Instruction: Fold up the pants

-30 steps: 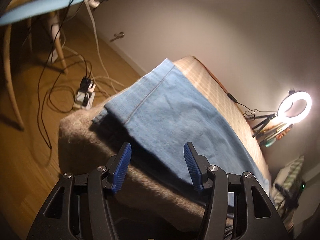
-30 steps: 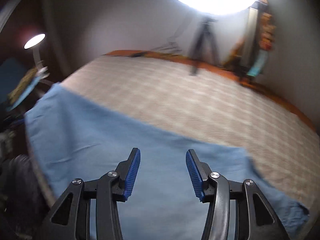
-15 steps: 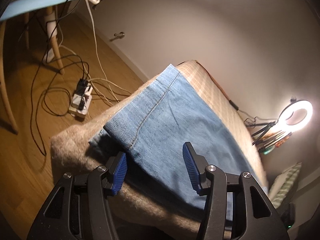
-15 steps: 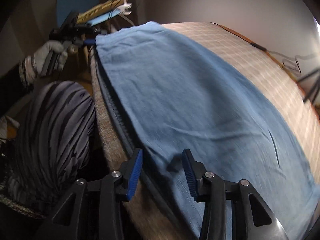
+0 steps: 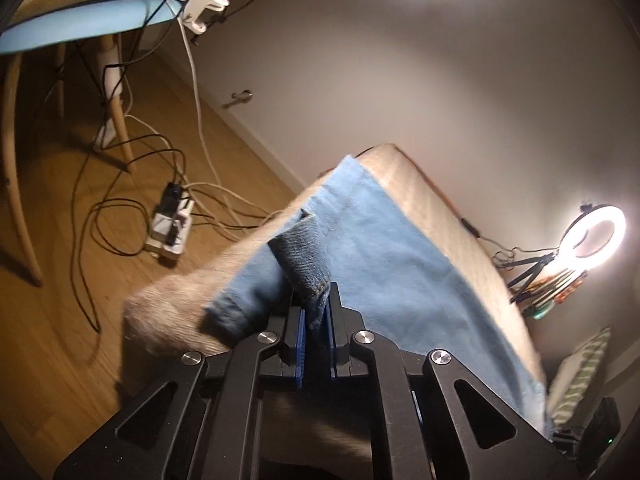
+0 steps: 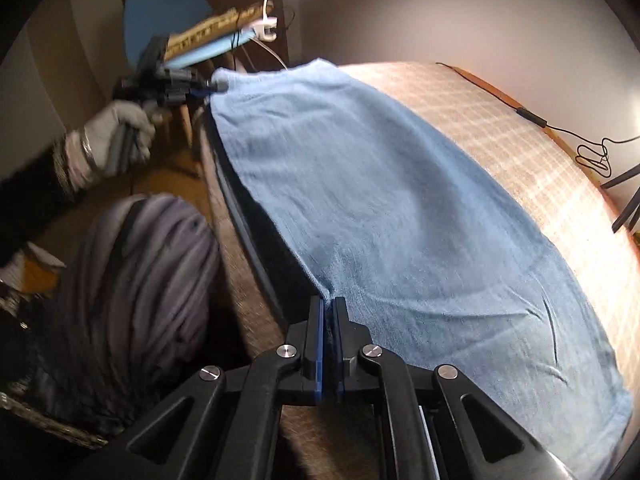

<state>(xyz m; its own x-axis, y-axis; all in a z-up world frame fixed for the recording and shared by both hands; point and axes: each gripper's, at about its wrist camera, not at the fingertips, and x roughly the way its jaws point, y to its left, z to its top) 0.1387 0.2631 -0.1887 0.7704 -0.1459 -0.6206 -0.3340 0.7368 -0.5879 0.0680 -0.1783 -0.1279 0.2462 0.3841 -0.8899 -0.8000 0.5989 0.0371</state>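
Left wrist view: the pants [image 5: 400,264] lay flat on the bed [image 5: 436,200], stretching forward and to the right of the left gripper [image 5: 316,316].
Pants position: spread along the near edge of the bed, the long axis running from one gripper to the other.
Left gripper: jaws closed together on the hem corner, which stood up dark and folded just ahead of the pads.
Right gripper [image 6: 327,312]: jaws pressed together on the near edge of the cloth at the opposite end, the fabric fanning out ahead and to the right.
Key relation: each gripper held one end of the same near long edge; the free bulk lay beyond both, toward the far side of the bed.
Nearer hand: neither; each was at its own end.
Likely next move: lifting the near edge up and over toward the far edge, both ends kept level.
Left hand [image 6: 116,140]: gloved, seen far ahead and left from the right wrist view.
Surroundings: blue chair [image 5: 80,28], power strip [image 5: 170,224] on the wooden floor, ring light [image 5: 592,238] far right.
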